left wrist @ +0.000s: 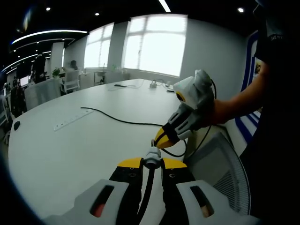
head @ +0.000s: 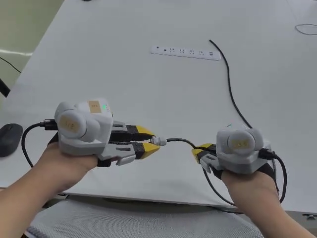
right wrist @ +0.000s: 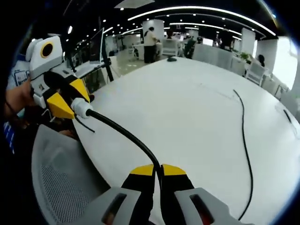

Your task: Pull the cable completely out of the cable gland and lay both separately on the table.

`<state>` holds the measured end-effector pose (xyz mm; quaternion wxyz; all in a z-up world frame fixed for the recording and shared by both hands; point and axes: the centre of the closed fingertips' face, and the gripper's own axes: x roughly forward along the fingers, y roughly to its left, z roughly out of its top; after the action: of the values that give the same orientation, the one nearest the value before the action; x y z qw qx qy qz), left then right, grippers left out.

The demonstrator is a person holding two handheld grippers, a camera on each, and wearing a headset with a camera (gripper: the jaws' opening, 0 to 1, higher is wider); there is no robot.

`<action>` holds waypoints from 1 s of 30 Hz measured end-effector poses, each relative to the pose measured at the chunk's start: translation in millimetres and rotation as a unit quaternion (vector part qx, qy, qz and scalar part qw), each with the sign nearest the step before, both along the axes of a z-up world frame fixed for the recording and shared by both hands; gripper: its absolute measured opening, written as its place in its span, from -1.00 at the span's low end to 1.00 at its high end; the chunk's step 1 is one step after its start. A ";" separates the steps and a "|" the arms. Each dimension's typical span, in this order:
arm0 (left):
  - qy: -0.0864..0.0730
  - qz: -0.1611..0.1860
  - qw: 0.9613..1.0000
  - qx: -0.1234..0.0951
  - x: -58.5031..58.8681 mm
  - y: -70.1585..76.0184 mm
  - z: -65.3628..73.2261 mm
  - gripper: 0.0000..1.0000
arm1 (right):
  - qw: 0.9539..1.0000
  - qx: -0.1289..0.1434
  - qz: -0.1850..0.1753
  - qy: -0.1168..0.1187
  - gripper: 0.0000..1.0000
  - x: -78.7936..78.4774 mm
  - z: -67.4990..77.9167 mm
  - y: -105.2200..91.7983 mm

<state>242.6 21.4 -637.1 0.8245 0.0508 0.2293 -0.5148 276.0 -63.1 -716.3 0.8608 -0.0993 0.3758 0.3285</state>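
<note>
A white cable gland (head: 158,141) sits at the tip of my left gripper (head: 150,141), whose yellow jaws are shut on it above the table's near edge. A black cable (head: 181,142) runs out of the gland in a short arc to my right gripper (head: 199,153), which is shut on it. In the left gripper view the gland (left wrist: 152,157) is pinched between my left gripper's (left wrist: 151,164) own jaws, with the right gripper (left wrist: 161,138) just beyond. In the right gripper view the cable (right wrist: 122,131) leads from my right gripper (right wrist: 157,171) to the gland (right wrist: 82,108) in the left gripper (right wrist: 70,104).
A white power strip (head: 185,52) lies far across the white table (head: 124,79), its black cord (head: 230,89) trailing toward the right gripper. A dark mouse (head: 10,139) sits at the left edge. A grey mesh chair (head: 148,218) is below the table's near edge.
</note>
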 end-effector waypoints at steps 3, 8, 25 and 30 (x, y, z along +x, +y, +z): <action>0.000 0.006 1.000 -0.001 2.2 2.4 -0.3 -0.70 | 1.000 -0.006 0.012 -0.011 -1.00 -0.4 2.3 1.8; -0.001 0.008 1.000 0.000 4.2 6.2 0.2 -0.70 | 0.998 -0.015 0.042 -0.033 -1.00 -2.2 6.3 3.6; 0.005 0.019 1.000 -0.004 7.4 13.6 2.0 -0.70 | 0.995 -0.029 0.078 -0.054 -0.94 -12.1 22.2 8.4; 0.009 0.017 1.000 0.000 7.0 13.8 -1.4 -0.70 | 0.991 -0.031 0.103 -0.082 -0.75 -12.1 39.6 21.7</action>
<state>249.6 35.2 -638.5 0.8309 0.0420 0.2372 -0.5016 263.9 -41.4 -676.6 0.8466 -0.1910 0.3019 0.3946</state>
